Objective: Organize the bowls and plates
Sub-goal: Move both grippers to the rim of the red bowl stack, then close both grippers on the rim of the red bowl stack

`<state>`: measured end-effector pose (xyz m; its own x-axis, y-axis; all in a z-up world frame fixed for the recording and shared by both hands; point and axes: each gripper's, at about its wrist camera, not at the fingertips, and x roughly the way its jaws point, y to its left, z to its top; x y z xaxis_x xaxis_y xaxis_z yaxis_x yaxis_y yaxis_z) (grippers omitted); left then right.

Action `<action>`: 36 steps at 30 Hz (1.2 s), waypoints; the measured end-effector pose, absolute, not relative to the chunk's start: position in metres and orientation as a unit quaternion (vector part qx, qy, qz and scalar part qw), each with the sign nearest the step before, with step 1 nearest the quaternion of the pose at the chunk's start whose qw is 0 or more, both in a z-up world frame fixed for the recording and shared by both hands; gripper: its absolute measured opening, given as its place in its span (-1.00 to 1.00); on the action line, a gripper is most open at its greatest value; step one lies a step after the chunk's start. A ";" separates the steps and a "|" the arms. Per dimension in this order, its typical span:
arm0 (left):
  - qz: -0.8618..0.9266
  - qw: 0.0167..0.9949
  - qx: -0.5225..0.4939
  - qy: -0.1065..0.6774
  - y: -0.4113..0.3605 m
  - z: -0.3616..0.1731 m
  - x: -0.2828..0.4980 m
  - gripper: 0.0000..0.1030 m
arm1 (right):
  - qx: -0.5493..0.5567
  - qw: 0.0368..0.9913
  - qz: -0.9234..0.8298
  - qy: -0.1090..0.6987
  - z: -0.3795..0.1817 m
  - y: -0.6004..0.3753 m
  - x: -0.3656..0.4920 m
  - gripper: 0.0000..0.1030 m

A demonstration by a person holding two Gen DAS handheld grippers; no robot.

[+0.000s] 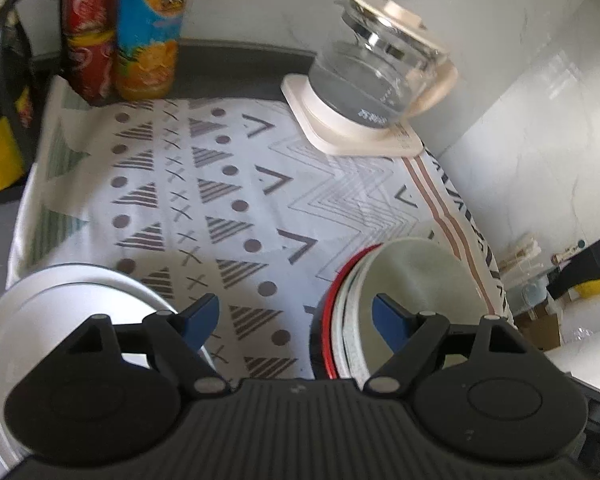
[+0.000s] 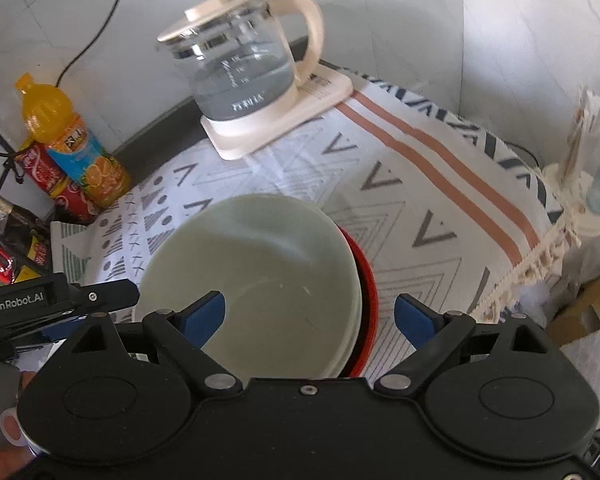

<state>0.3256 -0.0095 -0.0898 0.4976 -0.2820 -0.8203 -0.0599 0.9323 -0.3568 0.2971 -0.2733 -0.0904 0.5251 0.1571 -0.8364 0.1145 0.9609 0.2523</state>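
patterned cloth (image 1: 228, 200) covering the worktop, bearing a glass kettle (image 2: 240, 68), a white plate (image 1: 56, 320) and a pale green bowl (image 2: 252, 276) nested in a red-rimmed stack (image 1: 332, 320). right gripper (image 2: 310, 314): jaws released wide, straddling the bowl's rim without touching. left gripper (image 1: 296, 316): jaws released wide over bare cloth between plate and stack, holding nothing.
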 end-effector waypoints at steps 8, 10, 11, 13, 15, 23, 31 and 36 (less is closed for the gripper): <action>-0.090 0.835 -0.167 0.517 -0.025 -0.112 0.339 0.59 | 0.165 0.839 0.013 0.518 -0.111 -0.276 0.302 0.40; -0.091 0.833 -0.164 0.521 -0.027 -0.116 0.341 0.58 | 0.162 0.835 0.010 0.526 -0.116 -0.276 0.303 0.32; -0.091 0.832 -0.164 0.522 -0.028 -0.119 0.341 0.58 | 0.162 0.834 0.009 0.528 -0.118 -0.276 0.304 0.29; -0.092 0.827 -0.166 0.530 -0.028 -0.124 0.342 0.53 | 0.165 0.830 0.005 0.533 -0.121 -0.278 0.304 0.20; -0.097 0.822 -0.168 0.536 -0.029 -0.129 0.343 0.49 | 0.166 0.826 0.001 0.538 -0.125 -0.280 0.305 0.02; -0.117 0.797 -0.178 0.565 -0.036 -0.149 0.346 -0.07 | 0.168 0.814 -0.002 0.556 -0.139 -0.285 0.303 -0.28; -0.126 0.791 -0.171 0.574 -0.047 -0.153 0.348 -0.41 | 0.188 0.811 0.002 0.555 -0.138 -0.294 0.303 -0.40; -0.120 0.793 -0.172 0.572 -0.045 -0.150 0.344 -0.41 | 0.187 0.816 0.014 0.547 -0.132 -0.290 0.303 -0.40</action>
<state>0.3445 -0.0448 -0.1503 0.3173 -0.3868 -0.8658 -0.0065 0.9121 -0.4099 0.3028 -0.2900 -0.1322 0.4009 0.2274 -0.8874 0.1811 0.9299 0.3201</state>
